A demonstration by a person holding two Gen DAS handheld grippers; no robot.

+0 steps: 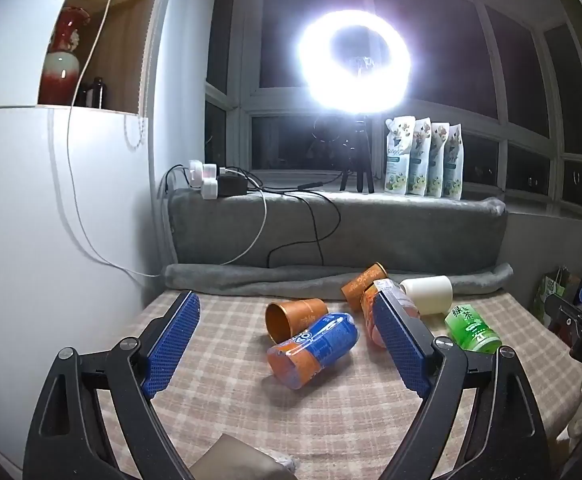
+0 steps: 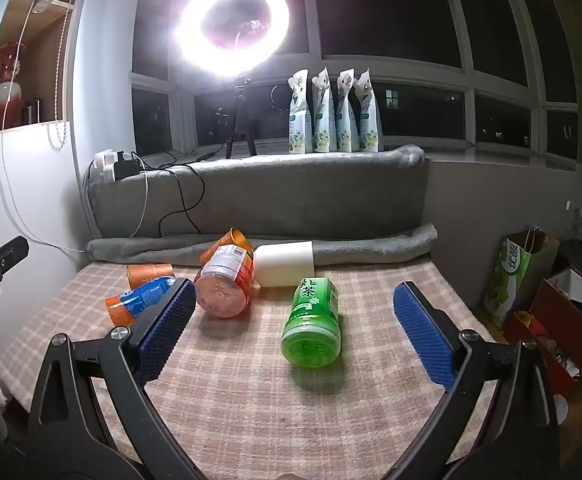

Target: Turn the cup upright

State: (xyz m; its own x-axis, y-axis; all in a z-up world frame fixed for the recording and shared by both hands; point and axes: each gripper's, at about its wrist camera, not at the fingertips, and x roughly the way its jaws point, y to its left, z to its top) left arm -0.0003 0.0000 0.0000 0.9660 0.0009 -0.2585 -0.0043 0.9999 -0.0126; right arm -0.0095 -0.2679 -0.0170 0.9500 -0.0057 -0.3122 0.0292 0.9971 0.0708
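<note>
Several cups and containers lie on their sides on the checked tablecloth (image 1: 231, 400). An orange paper cup (image 1: 295, 316) lies with its mouth toward me, also in the right wrist view (image 2: 149, 274). A second orange cup (image 1: 363, 282) lies behind it (image 2: 233, 242). A white cup (image 1: 429, 294) lies at the back (image 2: 285, 264). My left gripper (image 1: 287, 340) is open and empty, above the table before the orange cup. My right gripper (image 2: 293, 320) is open and empty, its fingers either side of a green tea bottle (image 2: 311, 328).
A blue-and-orange bottle (image 1: 311, 350) lies beside the orange cup. An orange-labelled jar (image 2: 225, 284) lies mid-table. A grey blanket roll (image 2: 263, 246) lines the back edge. A ring light (image 1: 355, 60) and pouches (image 1: 423, 156) stand on the sill. Bags (image 2: 511, 276) stand right of the table.
</note>
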